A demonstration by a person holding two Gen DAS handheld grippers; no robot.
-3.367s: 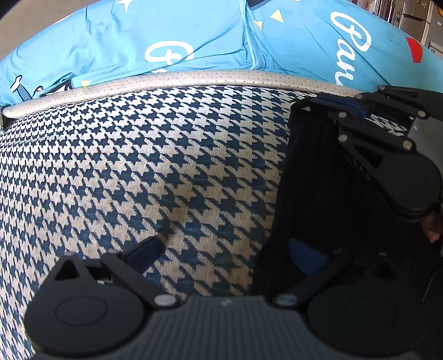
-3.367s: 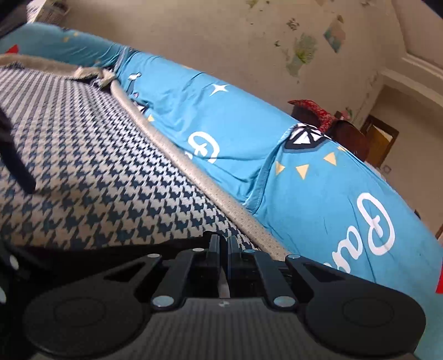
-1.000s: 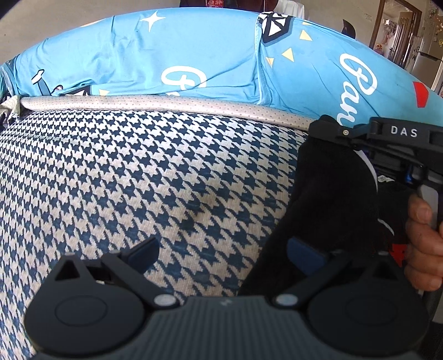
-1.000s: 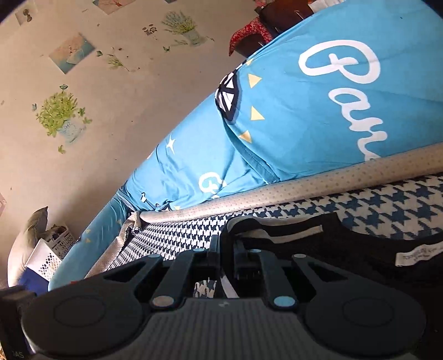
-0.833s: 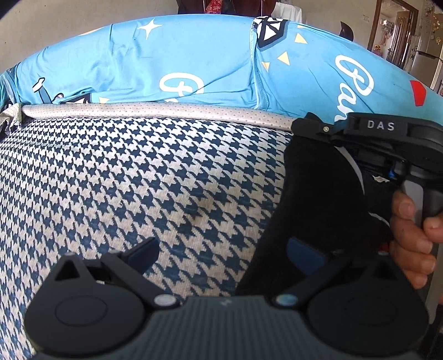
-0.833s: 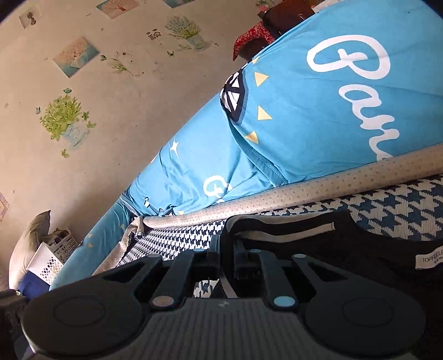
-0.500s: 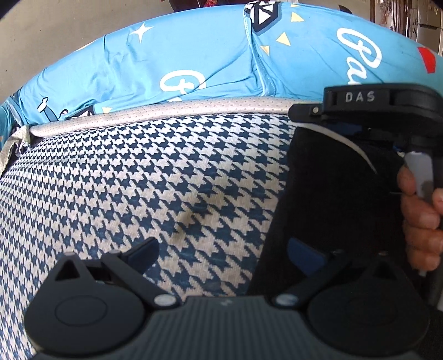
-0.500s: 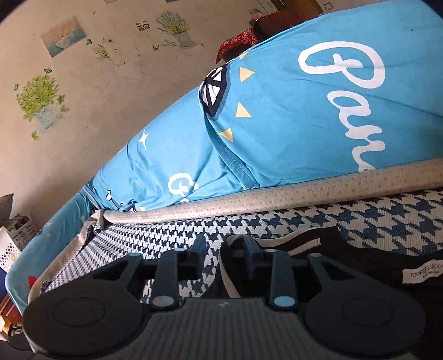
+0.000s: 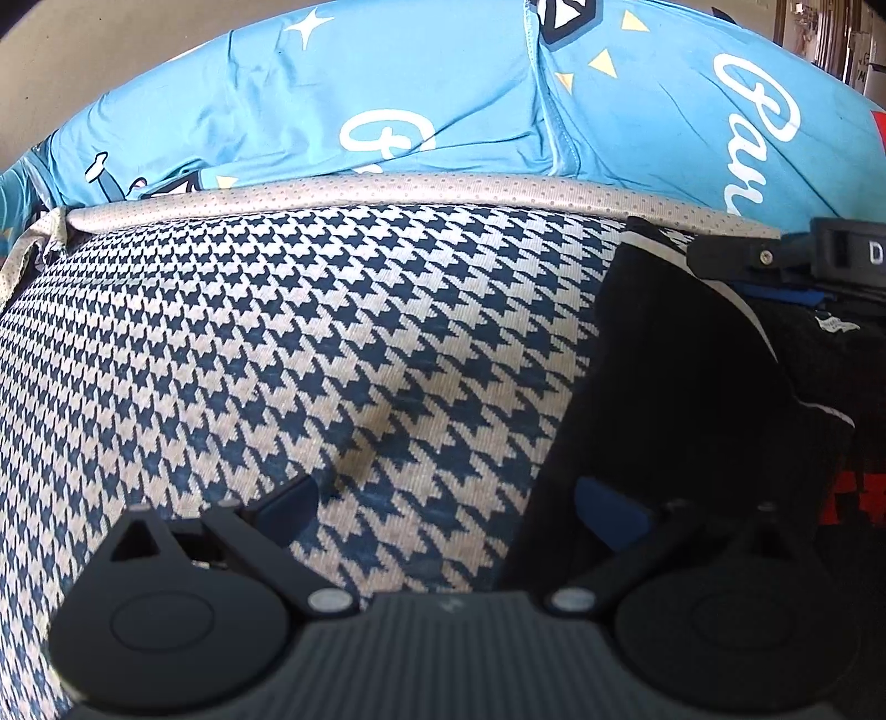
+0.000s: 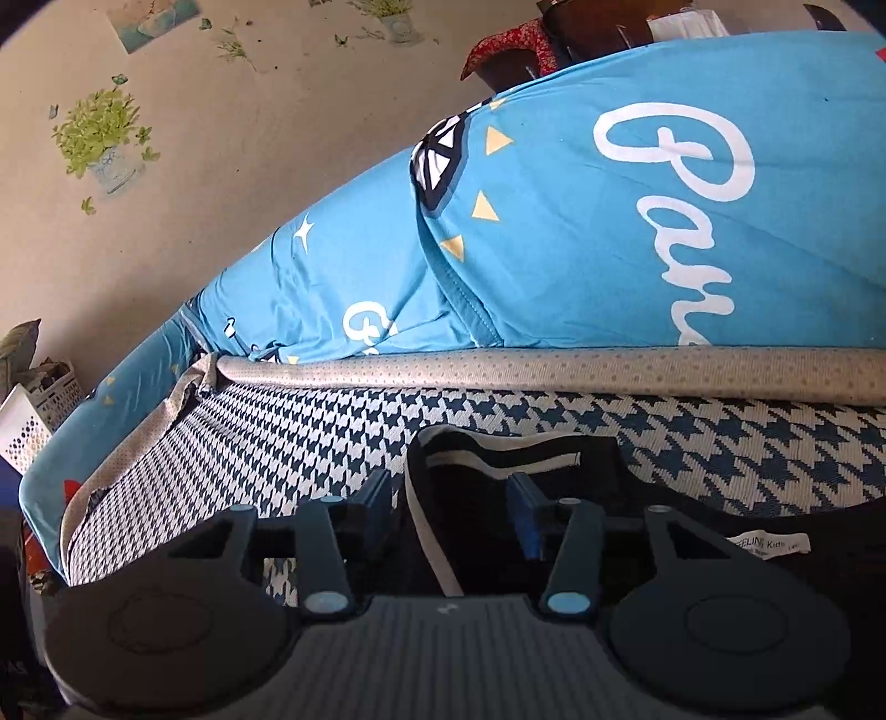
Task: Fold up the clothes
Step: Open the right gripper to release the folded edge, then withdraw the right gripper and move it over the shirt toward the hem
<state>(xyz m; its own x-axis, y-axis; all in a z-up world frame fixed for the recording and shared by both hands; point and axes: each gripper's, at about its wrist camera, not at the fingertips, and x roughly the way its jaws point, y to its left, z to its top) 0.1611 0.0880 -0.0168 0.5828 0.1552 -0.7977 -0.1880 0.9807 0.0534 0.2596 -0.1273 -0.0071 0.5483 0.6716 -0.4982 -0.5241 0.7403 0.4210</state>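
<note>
The black garment (image 10: 498, 493) lies on the houndstooth mat (image 9: 277, 343). Right gripper (image 10: 451, 507): jaws parted, collar between them, unpinched. Left gripper (image 9: 443, 498): jaws wide, grasping nothing.

You are facing a beige wall (image 10: 232, 183) carrying plant stickers (image 10: 102, 141). Daylight is falling on a blue printed bedsheet (image 10: 554, 260) behind the houndstooth mat (image 9: 288, 343). A white basket (image 10: 33, 415) is sitting at the left, dark wooden furniture (image 10: 603, 27) beyond the bed.
</note>
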